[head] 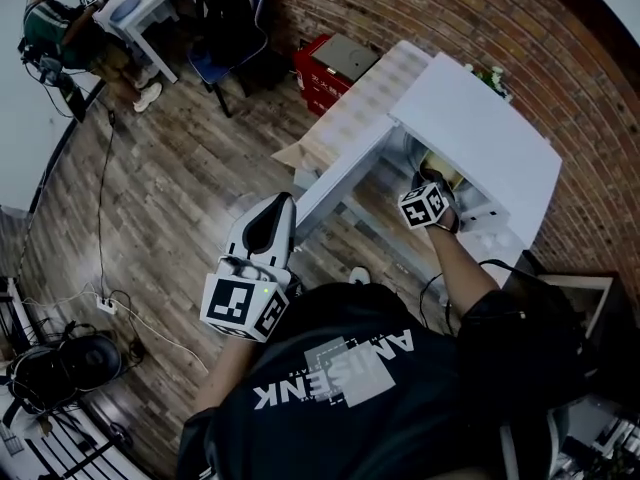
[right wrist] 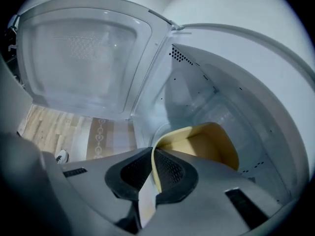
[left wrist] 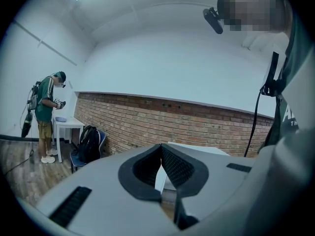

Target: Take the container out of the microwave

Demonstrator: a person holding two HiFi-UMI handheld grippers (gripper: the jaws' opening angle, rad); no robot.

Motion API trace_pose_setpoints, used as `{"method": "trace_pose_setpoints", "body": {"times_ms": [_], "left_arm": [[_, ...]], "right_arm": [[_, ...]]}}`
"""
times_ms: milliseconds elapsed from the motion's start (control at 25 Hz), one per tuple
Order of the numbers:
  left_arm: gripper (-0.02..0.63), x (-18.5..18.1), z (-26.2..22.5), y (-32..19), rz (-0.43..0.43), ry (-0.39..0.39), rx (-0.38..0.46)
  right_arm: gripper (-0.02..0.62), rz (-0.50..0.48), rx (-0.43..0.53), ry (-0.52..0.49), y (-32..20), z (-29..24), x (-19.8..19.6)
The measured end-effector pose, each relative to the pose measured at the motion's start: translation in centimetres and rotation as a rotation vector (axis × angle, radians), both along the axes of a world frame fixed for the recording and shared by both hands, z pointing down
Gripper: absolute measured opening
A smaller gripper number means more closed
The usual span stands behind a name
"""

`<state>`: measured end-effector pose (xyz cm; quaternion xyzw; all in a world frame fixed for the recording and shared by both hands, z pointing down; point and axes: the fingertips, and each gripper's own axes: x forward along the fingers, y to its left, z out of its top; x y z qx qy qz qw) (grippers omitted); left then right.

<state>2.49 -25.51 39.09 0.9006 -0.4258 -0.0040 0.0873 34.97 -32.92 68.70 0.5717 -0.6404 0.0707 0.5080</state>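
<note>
The white microwave (head: 478, 136) stands with its door (right wrist: 83, 58) swung wide open. Inside its cavity (right wrist: 216, 102) sits a pale yellow container (right wrist: 209, 144). My right gripper (right wrist: 153, 167) reaches into the opening, angled down, and is shut on the container's near rim, which runs between the two pads. In the head view the right gripper (head: 430, 190) is at the microwave's mouth, where a bit of the container (head: 443, 175) shows. My left gripper (head: 283, 206) hangs away over the floor to the left, pointing level. Its jaws are shut with nothing in them (left wrist: 161, 151).
The microwave rests on a table with a patterned cloth (head: 358, 108) against a brick wall (head: 420, 8). A red box (head: 335, 68) and a chair with a black backpack (head: 230, 13) stand beyond. Another person (head: 55, 28) works at a far white table. Cables lie on the wooden floor (head: 110, 303).
</note>
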Motion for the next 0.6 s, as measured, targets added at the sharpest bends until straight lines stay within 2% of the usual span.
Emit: {"method": "trace_pose_setpoints", "body": {"times_ms": [320, 600], "left_arm": [[0.012, 0.1, 0.1, -0.6, 0.074, 0.017, -0.013], [0.012, 1.6, -0.3, -1.6, 0.158, 0.037, -0.012]], "right_arm": [[0.051, 0.006, -0.041, -0.06, 2.5, -0.3, -2.8], [0.051, 0.028, -0.006, -0.146, 3.6, -2.2, -4.7]]}}
